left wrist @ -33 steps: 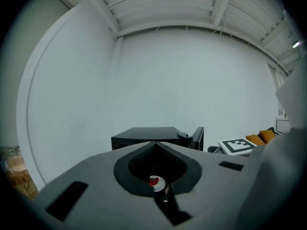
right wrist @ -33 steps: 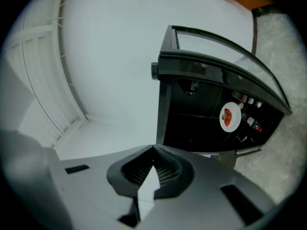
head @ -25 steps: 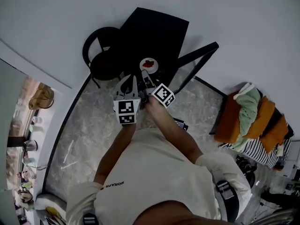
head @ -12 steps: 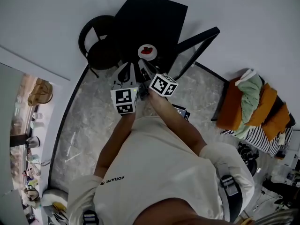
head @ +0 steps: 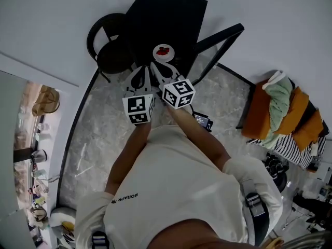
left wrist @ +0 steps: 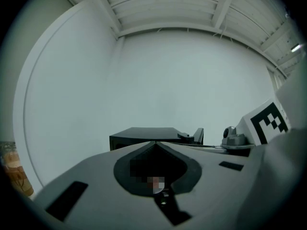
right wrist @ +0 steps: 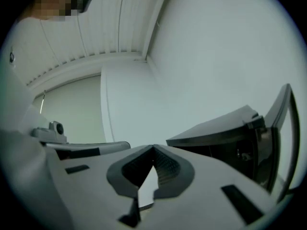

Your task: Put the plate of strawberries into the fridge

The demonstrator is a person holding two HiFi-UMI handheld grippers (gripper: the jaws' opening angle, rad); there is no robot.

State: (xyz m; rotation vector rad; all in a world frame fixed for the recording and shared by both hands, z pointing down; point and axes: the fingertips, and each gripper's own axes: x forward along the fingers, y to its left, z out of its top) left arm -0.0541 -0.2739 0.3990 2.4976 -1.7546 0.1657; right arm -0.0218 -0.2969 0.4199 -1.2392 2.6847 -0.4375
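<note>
The person's cream shirt (head: 171,185) carries small dark print (head: 125,197), seen upside down; it reads roughly "MORAPR".

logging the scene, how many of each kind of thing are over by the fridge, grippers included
fridge: 1
chair: 1
plate of strawberries: 1
grippers: 2, left gripper and right gripper
total: 5

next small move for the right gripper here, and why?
Probably open the right gripper: its jaws are shut and empty, while the plate of strawberries lies just past its tips, ungrasped. The fridge door already stands open.
</note>
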